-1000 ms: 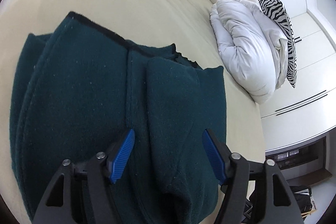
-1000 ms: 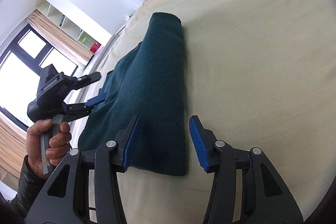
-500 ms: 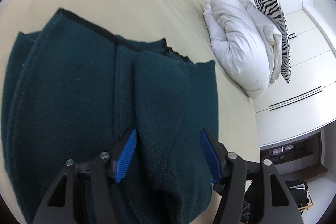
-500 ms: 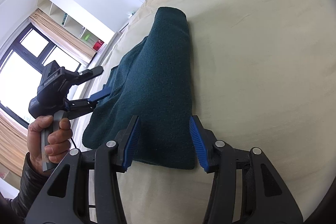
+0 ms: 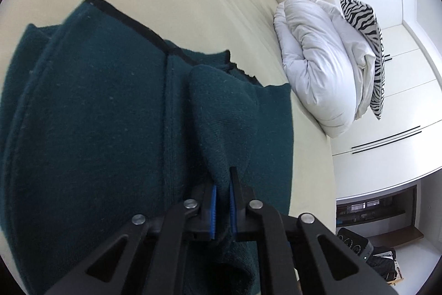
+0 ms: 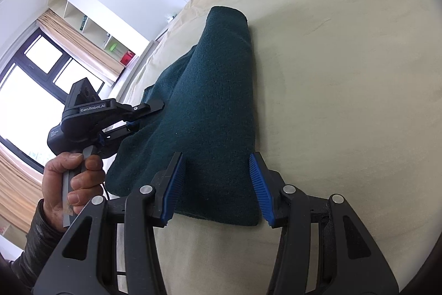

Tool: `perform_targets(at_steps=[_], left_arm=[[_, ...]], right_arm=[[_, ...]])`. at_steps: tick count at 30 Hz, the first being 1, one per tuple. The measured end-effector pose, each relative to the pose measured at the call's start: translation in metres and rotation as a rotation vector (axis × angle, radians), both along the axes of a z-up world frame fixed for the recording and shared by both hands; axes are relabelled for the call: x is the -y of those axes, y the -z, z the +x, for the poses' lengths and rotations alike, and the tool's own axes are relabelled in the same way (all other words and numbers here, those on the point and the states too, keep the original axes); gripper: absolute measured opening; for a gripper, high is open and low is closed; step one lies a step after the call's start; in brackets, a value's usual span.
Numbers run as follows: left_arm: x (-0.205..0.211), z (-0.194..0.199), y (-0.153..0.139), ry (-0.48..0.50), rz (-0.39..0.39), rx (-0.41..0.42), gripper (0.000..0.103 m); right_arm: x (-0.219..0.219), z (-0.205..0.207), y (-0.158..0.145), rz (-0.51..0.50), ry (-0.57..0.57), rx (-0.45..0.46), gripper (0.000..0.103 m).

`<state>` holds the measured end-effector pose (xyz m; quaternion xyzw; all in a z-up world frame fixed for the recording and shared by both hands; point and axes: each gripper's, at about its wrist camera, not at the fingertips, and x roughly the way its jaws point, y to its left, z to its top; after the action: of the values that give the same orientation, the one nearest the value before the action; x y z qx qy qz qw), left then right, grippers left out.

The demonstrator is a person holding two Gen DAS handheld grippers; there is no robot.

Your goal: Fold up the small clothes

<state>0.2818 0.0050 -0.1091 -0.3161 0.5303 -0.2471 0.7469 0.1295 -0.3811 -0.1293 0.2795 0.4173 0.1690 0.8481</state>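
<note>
Since the earlier frames my left gripper (image 5: 221, 208) has just been closing: jaws stood wide either side of a raised ridge of the dark green knitted garment (image 5: 110, 129), now pinched shut on that ridge, blue pads pressing the cloth. Right gripper (image 6: 218, 185) unchanged, jaws apart, straddling the garment's near end w/o pressing it. Garment lies part-folded on the cream bed sheet (image 6: 345, 73), towards the mattress's left edge, well apart from the white duvet bundle (image 5: 317, 68) at the headboard end. Risks, as I judge: left grip may hold one layer only, so lifting could drag the fold open. Right jaws ungripped, so that end may trail.
</note>
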Motion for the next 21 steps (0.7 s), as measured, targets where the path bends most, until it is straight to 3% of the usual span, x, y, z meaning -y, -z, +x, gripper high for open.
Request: perform_targets(at_steps=[4,10,15,18,20,21], left_arm=[[-0.017,-0.004,-0.005,-0.028,-0.016,0.013,0.008],[-0.034,-0.006,0.015,-0.077,-0.045,-0.014,0.008],[-0.028,-0.001,0.02,-0.066,0.012,0.027,0.008],[-0.033,-0.004,0.023,-0.082,-0.029,0.018,0.011],[-0.031,-0.007,0.016,-0.069,-0.002,0.037,0.015],[-0.03,-0.007,0.011,-0.069,0.023,0.042,0.03]], right_arm=[[-0.008,0.0,-0.005,-0.022,-0.011,0.013,0.047],[-0.026,0.004,-0.004,-0.064,-0.04,0.007,0.047],[-0.032,0.01,0.0,-0.098,-0.052,-0.001,0.047],[-0.035,0.011,0.004,-0.145,-0.052,-0.016,0.047],[-0.039,0.01,0.0,-0.15,-0.056,-0.013,0.047],[-0.04,0.008,0.001,-0.149,-0.057,-0.013,0.047]])
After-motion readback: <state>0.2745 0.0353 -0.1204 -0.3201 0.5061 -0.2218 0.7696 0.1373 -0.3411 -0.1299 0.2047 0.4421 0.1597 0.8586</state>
